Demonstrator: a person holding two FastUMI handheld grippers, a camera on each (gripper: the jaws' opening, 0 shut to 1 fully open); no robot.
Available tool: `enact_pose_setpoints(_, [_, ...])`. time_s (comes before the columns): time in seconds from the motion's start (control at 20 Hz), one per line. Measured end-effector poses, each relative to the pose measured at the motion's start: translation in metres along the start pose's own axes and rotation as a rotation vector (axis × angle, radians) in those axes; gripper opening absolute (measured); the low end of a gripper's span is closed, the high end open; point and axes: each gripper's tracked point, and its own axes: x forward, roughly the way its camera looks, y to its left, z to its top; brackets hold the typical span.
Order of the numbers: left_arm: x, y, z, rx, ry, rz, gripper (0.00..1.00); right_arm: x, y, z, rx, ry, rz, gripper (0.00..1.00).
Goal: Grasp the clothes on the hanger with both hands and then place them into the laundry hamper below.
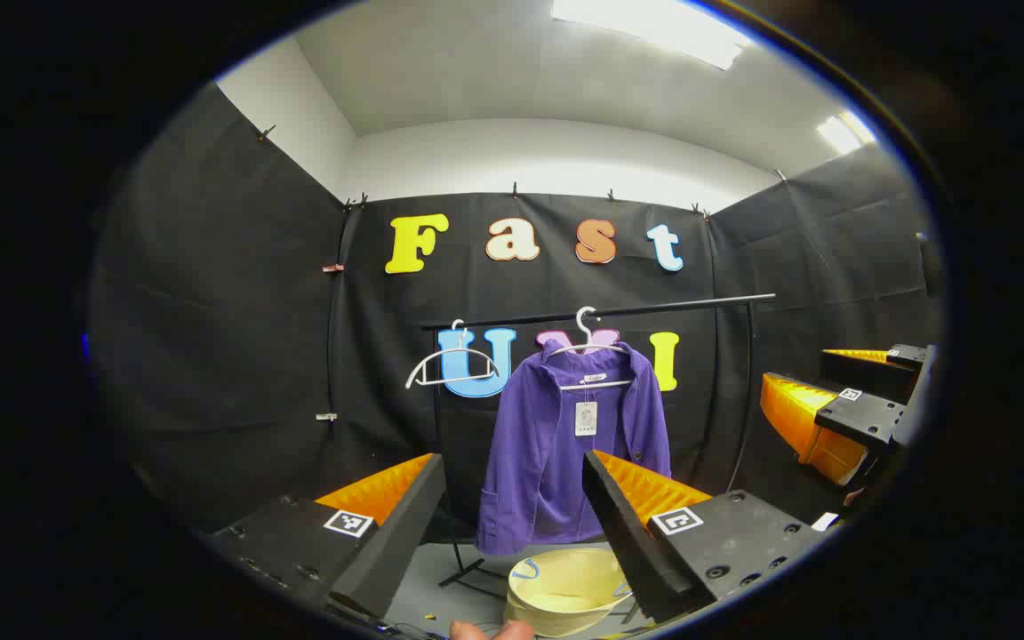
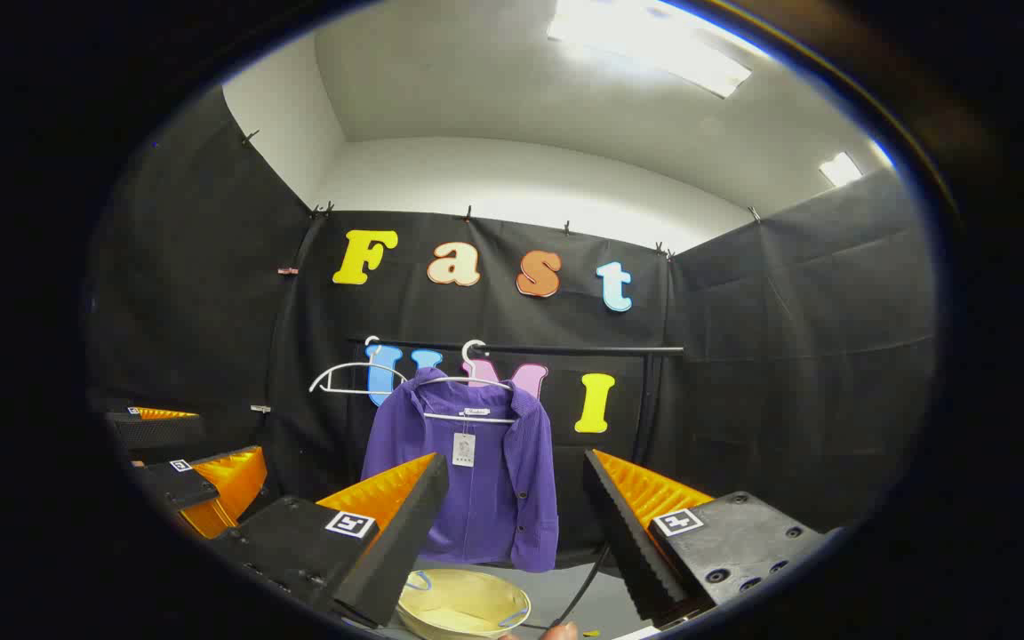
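Observation:
A purple shirt (image 1: 556,444) (image 2: 481,480) with a white tag hangs on a white hanger (image 1: 590,356) (image 2: 472,382) from a black rail (image 1: 601,311) (image 2: 521,348). Below it on the floor sits a pale yellow hamper (image 1: 565,587) (image 2: 463,604). My left gripper (image 1: 512,507) is open, its fingers framing the shirt from a distance. My right gripper (image 2: 516,507) is open too, also well short of the shirt. In the left gripper view the right gripper (image 1: 850,400) shows at the far right; in the right gripper view the left gripper (image 2: 192,462) shows at the far left.
An empty white hanger (image 1: 450,364) (image 2: 348,375) hangs on the rail left of the shirt. The rack's black legs (image 1: 468,569) stand by the hamper. A fingertip (image 1: 490,631) shows at the bottom edge. Black cloth walls close in on three sides.

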Motion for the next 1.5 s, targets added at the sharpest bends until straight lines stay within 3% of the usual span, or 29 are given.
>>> enact_pose_setpoints(1.05, [0.018, -0.005, -0.004, 0.017, 0.016, -0.037, 0.98, 0.007, 0.002, -0.011, -0.007, 0.035, -0.025, 0.97])
enact_pose_setpoints(1.5, [0.096, -0.024, 0.001, 0.021, -0.002, -0.043, 0.98, 0.084, -0.008, -0.043, 0.047, 0.078, -0.025, 0.98])
